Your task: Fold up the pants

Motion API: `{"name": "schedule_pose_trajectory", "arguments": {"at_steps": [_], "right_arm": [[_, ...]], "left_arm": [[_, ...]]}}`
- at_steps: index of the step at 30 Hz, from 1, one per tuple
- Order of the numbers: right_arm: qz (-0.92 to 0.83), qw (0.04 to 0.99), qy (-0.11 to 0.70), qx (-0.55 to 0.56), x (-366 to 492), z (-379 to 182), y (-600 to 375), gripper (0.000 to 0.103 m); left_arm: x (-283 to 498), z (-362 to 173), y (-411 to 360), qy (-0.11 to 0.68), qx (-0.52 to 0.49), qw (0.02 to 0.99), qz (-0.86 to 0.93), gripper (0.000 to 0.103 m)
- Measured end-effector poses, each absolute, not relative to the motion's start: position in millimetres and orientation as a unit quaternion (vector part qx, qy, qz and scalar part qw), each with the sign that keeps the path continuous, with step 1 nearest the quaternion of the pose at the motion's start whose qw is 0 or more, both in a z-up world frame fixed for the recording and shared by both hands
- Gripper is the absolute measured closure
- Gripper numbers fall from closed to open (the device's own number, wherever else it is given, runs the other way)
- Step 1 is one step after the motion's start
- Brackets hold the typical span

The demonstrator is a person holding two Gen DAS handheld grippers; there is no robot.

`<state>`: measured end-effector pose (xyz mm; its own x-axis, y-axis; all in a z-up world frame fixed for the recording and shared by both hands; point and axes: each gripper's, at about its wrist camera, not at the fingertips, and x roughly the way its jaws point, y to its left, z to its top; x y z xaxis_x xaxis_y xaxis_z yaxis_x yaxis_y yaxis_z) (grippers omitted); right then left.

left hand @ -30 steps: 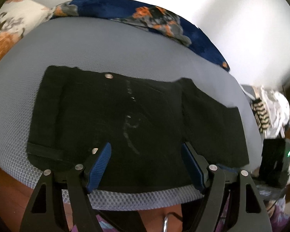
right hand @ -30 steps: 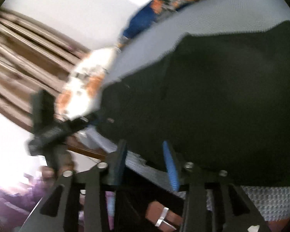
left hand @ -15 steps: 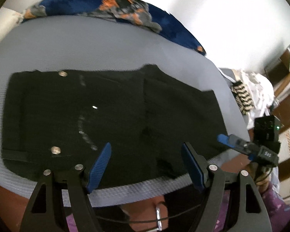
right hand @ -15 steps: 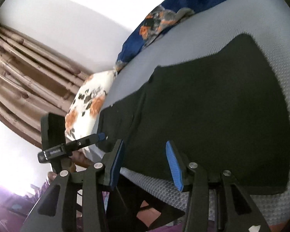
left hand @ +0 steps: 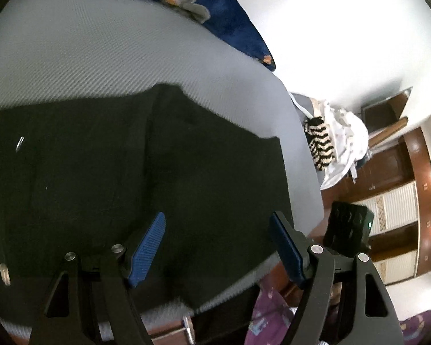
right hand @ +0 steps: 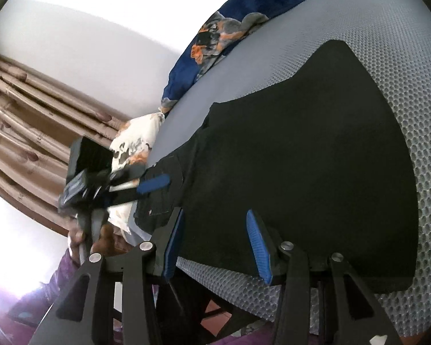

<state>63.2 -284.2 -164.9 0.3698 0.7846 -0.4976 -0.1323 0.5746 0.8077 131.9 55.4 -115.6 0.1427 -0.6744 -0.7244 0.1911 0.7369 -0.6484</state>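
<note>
A: The left hand-held gripper [left hand: 217, 247] has swung toward the leg end of the black pants [left hand: 106, 172]; the waist buttons have slid off to the picture's left edge.

B: Any lettering? None I can read.

A: Its jaws stand wide, nothing between them, over the pants' near hem. The right hand-held gripper [right hand: 214, 244] stands partly open, empty, hovering at the near edge.

B: The pants lie flat on the grey mesh surface [right hand: 416, 92], its near rim just under both tools, bare mesh beyond.

A: Far side, a blue floral cloth [left hand: 215, 8] against the wall.
</note>
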Motion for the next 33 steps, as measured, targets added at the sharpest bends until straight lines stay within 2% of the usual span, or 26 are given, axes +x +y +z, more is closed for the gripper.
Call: {"name": "schedule_pose_trajectory", "arguments": {"at_steps": [9,12,14,15,16,27,30,33], "right_arm": [[0.303,0.741,0.475,0.365,62.6,-168.8,-288.4,0.061],[0.303,0.738,0.475,0.370,61.3,-167.8,-289.6,0.060],[0.303,0.736,0.475,0.376,60.8,-167.5,-290.5,0.059],[0.302,0.735,0.475,0.378,60.1,-168.0,-291.3,0.059],[0.301,0.734,0.475,0.380,60.1,-168.3,-291.9,0.059],[0.298,0.734,0.477,0.381,62.1,-171.1,-291.9,0.059],[0.298,0.733,0.477,0.381,61.7,-170.6,-291.3,0.059],[0.297,0.733,0.479,0.382,62.4,-171.0,-290.5,0.059]], "left_arm": [[174.9,-157.4,41.5,0.622,-0.173,0.727,-0.233,0.028],[172.1,-154.6,39.6,0.600,-0.175,0.736,-0.260,0.030],[169.0,-150.8,33.7,0.585,-0.155,0.744,-0.283,0.057],[170.2,-152.2,29.8,0.589,-0.142,0.742,-0.287,0.085],[169.6,-154.1,26.8,0.594,-0.130,0.741,-0.286,0.093],[170.1,-129.8,31.7,0.538,-0.101,0.786,-0.289,0.099],[175.8,-136.1,27.6,0.568,-0.123,0.752,-0.312,0.099],[166.1,-142.5,27.3,0.581,-0.089,0.758,-0.283,0.098]]}}
